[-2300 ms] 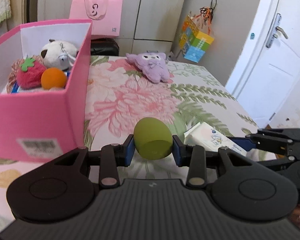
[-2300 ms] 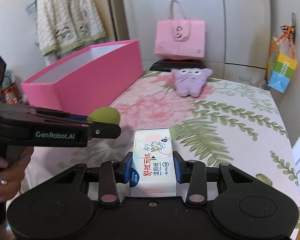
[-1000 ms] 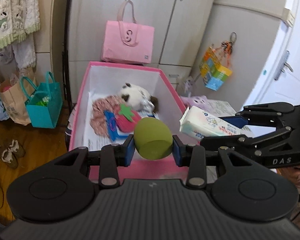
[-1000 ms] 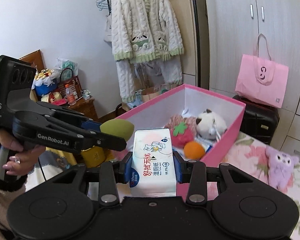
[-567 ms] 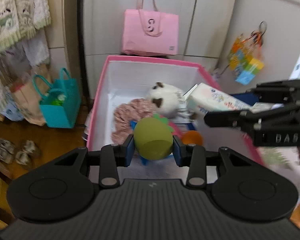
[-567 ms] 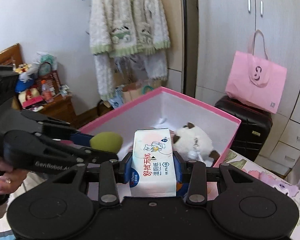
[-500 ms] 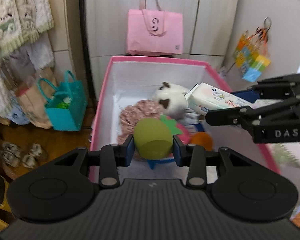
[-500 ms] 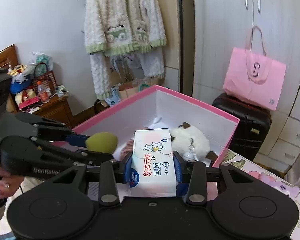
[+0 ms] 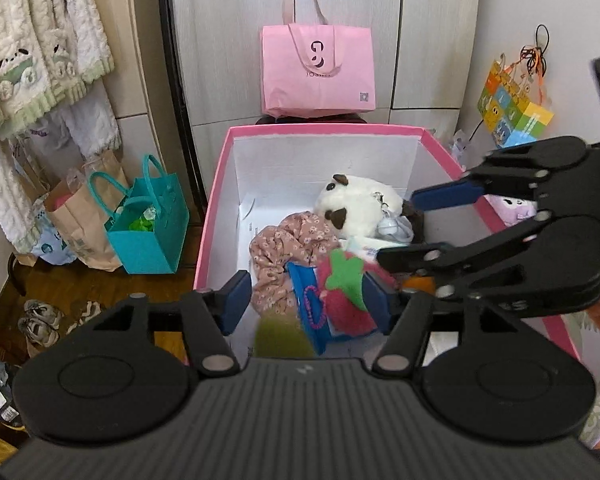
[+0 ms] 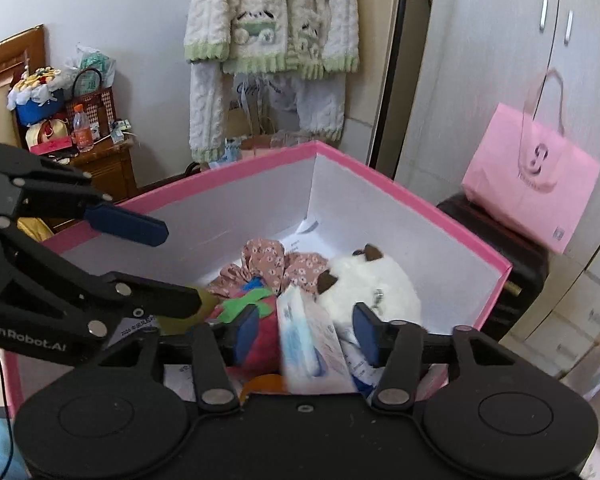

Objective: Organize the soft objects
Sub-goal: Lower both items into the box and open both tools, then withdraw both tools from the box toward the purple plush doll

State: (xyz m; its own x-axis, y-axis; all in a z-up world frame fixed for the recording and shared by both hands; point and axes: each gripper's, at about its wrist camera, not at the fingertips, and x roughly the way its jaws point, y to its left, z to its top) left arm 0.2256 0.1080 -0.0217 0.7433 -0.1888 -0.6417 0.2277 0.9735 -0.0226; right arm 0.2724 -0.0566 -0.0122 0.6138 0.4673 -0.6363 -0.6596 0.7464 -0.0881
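pink tote bag (image 9: pixel 318 70), teal bag (image 9: pixel 146 236) on floor, hanging cardigan (image 10: pixel 272 40)

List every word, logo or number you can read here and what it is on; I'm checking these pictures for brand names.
"GenRobot.AI", first letter cut off: side of the left gripper.
Round logo mark and a small line under it: pink bag, too small to read.
Print on the falling tissue pack: blurred.
Small print on the paper sheet in the pink box: too small.
Letters on the right gripper: unreadable.

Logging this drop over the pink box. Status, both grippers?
Left gripper and right gripper opening over pink box. Green ball and tissue pack falling free, blurred. Nothing blocking.
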